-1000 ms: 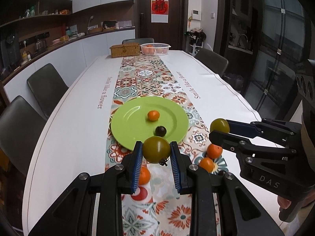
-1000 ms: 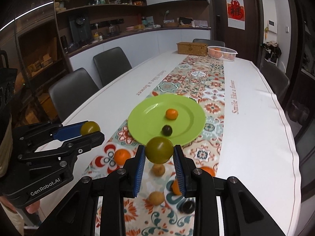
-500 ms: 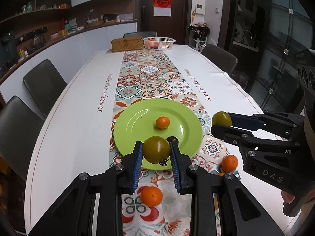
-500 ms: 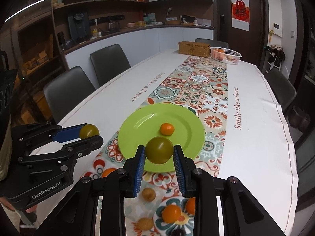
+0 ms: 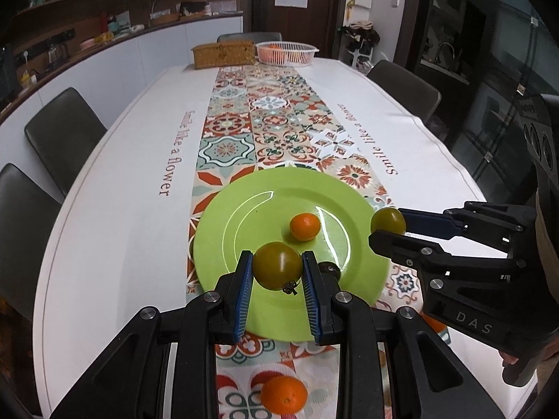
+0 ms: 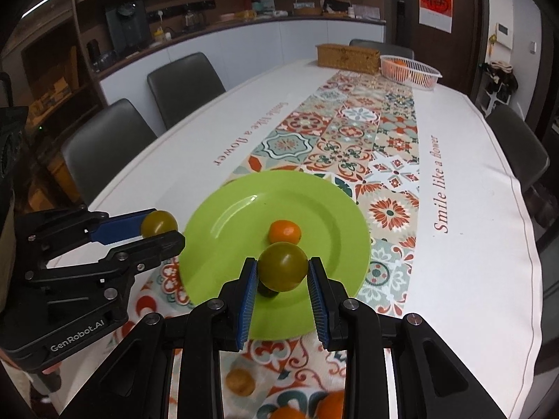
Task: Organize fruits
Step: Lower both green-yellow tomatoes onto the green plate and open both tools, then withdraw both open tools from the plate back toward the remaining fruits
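Left tongs [image 5: 277, 271] clamped on one olive-green tomato [image 5: 277, 269], right tongs [image 6: 282, 276] on another [image 6: 283, 266], both above green plate [image 5: 244, 230] bearing an orange [image 5: 305, 226].

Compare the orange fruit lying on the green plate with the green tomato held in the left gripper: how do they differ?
The orange fruit is bright orange; the green tomato is olive green. The orange fruit rests free on the green plate; the green tomato is clamped in the left gripper above the plate's near side. Both are round and whole.
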Demonstrator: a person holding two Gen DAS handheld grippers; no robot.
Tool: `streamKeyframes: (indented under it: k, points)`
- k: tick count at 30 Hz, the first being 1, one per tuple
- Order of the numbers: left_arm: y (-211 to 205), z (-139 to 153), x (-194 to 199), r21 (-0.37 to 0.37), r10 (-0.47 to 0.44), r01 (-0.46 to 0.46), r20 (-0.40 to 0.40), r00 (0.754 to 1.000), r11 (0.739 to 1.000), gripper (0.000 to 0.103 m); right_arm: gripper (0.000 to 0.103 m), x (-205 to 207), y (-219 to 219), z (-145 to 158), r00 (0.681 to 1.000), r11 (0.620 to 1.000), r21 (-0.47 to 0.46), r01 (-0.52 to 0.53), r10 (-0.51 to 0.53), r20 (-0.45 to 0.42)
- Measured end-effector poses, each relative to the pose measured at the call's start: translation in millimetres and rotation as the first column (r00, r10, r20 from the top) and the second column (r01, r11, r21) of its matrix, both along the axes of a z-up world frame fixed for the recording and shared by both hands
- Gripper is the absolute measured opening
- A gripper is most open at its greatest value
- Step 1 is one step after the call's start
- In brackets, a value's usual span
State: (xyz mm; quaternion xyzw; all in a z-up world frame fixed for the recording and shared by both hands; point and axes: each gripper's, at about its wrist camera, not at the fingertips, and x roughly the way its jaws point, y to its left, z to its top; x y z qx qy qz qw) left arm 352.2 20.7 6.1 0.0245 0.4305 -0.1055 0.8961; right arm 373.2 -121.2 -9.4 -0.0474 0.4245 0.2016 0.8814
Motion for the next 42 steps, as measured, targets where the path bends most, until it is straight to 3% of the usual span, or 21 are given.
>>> streamKeyframes:
  k: [7, 21, 25, 34, 42]
  points:
    - [3, -20, 24, 0.003, 0.005, -0.005, -0.058, 0.998, 1.0, 0.028, 0.03, 28, 1, -19, 0.997, 1.0, -0.013, 0.003, -0.004, -0.078]
    - [1, -36, 44, 0.002, 0.006, -0.006, -0.113, 0.994, 1.0, 0.028, 0.031, 50, 3, -40, 0.989, 1.0, -0.018, 0.013, -0.015, -0.145]
    - [3, -33, 43, 0.004, 0.017, -0.016, -0.103, 0.995, 1.0, 0.035, 0.031, 48, 5, -37, 0.992, 1.0, -0.031, 0.001, -0.005, -0.126]
    - [4, -16, 18, 0.049, 0.044, -0.042, -0.041, 0.998, 0.998, 0.038, 0.033, 25, 3, -21, 0.998, 0.998, -0.067, -0.019, 0.015, -0.061]
    - [1, 18, -27, 0.046, 0.048, -0.052, 0.084, 0.995, 0.998, 0.043, 0.034, -15, -5, 7, 0.999, 0.999, -0.045, -0.027, 0.028, 0.022]
